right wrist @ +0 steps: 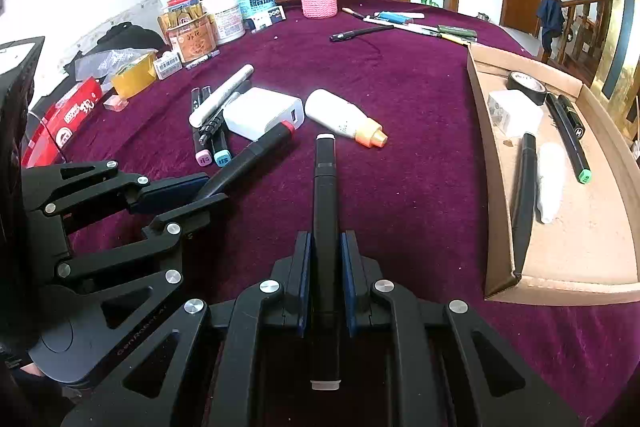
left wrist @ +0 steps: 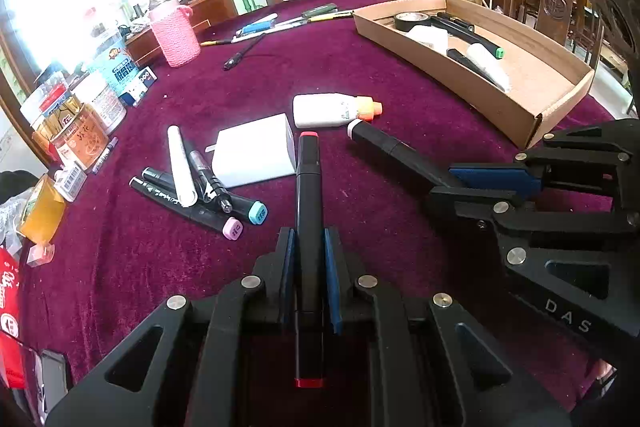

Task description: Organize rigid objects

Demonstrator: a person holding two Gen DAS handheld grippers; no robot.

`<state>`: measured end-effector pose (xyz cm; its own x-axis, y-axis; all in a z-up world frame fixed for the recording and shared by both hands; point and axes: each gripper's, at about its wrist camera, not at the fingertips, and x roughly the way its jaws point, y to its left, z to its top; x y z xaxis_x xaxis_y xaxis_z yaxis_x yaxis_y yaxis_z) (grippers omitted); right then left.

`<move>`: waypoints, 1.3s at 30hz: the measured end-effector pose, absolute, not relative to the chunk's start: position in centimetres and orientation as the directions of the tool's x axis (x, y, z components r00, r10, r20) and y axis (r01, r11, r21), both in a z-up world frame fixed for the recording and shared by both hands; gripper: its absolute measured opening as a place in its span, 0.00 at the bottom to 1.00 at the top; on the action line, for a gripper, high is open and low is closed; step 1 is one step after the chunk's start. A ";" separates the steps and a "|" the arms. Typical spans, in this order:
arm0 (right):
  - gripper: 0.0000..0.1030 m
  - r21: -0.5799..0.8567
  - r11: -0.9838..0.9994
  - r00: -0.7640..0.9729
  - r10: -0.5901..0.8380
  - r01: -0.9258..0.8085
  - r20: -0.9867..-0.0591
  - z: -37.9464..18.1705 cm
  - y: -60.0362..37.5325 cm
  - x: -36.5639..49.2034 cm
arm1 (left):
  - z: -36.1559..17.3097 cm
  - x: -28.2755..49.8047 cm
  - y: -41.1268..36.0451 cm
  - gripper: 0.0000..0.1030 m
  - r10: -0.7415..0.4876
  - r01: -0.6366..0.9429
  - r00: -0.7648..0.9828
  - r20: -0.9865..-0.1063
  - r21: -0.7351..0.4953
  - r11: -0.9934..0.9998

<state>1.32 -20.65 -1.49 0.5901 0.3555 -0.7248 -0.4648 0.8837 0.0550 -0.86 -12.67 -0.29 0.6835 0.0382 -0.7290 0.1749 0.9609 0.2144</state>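
Left gripper (left wrist: 310, 251) clamps red-capped marker (left wrist: 308, 187), long axis pointing forward.

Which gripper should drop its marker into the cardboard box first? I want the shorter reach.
Right, probably. The right gripper and its white-capped marker sit beside the cardboard box; the left gripper is farther.
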 end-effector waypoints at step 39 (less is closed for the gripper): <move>0.13 0.055 0.908 0.611 0.323 -0.415 -0.723 -1.6 -21.0 1.5 | 0.1 -1.2 -12.4 0.12 0.056 0.139 0.699 -0.713 0.212 0.967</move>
